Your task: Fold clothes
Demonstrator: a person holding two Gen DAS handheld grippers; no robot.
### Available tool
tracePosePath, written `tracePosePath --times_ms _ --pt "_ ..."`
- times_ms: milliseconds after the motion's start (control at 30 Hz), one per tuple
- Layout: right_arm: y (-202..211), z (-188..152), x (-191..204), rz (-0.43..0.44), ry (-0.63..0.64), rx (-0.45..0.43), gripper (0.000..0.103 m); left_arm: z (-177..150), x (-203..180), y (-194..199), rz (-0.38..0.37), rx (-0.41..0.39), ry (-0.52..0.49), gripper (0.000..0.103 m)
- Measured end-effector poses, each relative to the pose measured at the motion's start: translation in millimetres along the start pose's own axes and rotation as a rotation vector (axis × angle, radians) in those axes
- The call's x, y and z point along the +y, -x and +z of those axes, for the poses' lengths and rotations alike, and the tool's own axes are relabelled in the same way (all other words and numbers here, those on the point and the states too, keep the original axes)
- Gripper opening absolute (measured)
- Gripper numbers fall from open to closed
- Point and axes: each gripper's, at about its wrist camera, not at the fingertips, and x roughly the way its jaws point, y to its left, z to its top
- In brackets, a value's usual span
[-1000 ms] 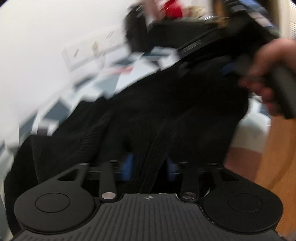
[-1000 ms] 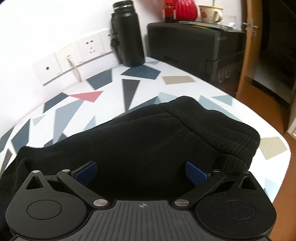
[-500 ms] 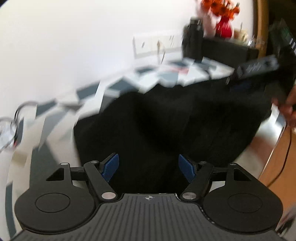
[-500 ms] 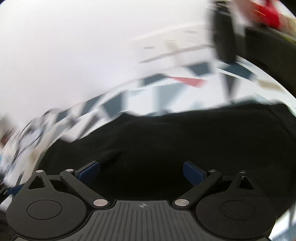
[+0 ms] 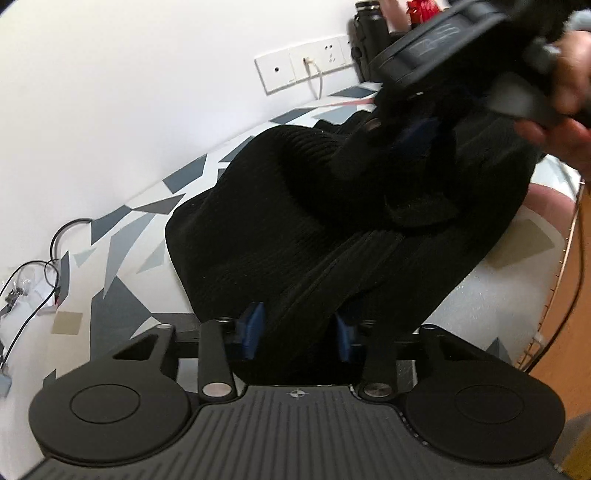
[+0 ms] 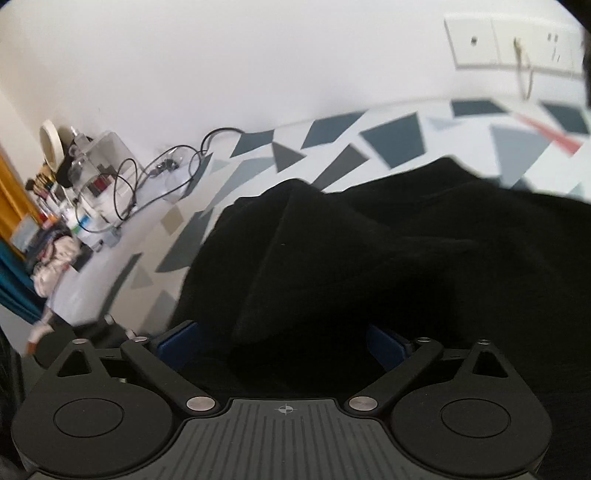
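A black ribbed garment (image 5: 295, 229) lies bunched on the table with the grey and blue triangle pattern (image 5: 122, 229). My left gripper (image 5: 297, 330) is low at its near edge, jaws closing, and a thick ribbed fold fills the gap between the blue pads (image 5: 253, 326). My right gripper (image 6: 280, 343) hovers over the garment (image 6: 406, 258) with its jaws wide and narrowing slightly; cloth lies under and between its fingers (image 6: 177, 341) without being pinched. In the left wrist view the right gripper (image 5: 413, 133) shows blurred at the far end, held by a hand (image 5: 565, 110).
Wall sockets (image 5: 306, 70) with a plugged cable and a black bottle (image 5: 365, 33) stand at the back. Loose cables (image 6: 162, 173) and a cluster of small bottles and boxes (image 6: 74, 177) crowd the table's left end. The table's edge (image 5: 554, 280) runs along the right, above a wooden floor.
The left jaws, open half a second ago, have narrowed onto a ribbed fold. The right gripper has swung left across the garment, from the bottle end toward the cables, still open.
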Motion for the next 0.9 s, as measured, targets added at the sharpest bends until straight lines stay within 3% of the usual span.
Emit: tracePosePath --times_ms 67,133,167,233,333,367,500,633,733,900 --pt "-4 13 -9 0.000 -0.050 -0.029 0.026 -3 0 3 -0.006 -0.013 -0.017 0.034" --pt "-3 30 -25 -0.028 -0.121 -0.090 0.013 -5 -2 4 -0.004 -0.023 -0.041 0.033" --pt "-3 38 -33 -0.043 -0.156 -0.120 0.012 -6 -4 4 -0.002 -0.026 -0.046 0.033" --pt "2 59 -61 -0.124 -0.261 -0.249 0.013 -7 -6 5 0.001 -0.032 -0.053 0.034" --pt "11 76 -92 -0.269 -0.354 -0.373 0.050 -6 -6 5 0.000 -0.031 -0.046 0.035" --pt "14 80 -100 -0.313 -0.372 -0.408 0.053 -6 -6 6 -0.003 -0.032 -0.040 0.035" --pt "38 70 -117 -0.283 -0.421 -0.373 0.060 -8 -1 7 -0.027 -0.046 -0.012 0.036" --pt "55 38 -120 -0.180 -0.363 -0.238 0.063 -11 6 8 -0.057 -0.058 0.009 0.037" --pt "47 19 -114 -0.107 -0.349 -0.145 0.063 -11 7 8 -0.064 -0.059 0.004 0.038" --pt "29 2 -92 -0.047 -0.314 -0.098 0.070 -10 5 7 -0.066 -0.056 -0.017 0.038"
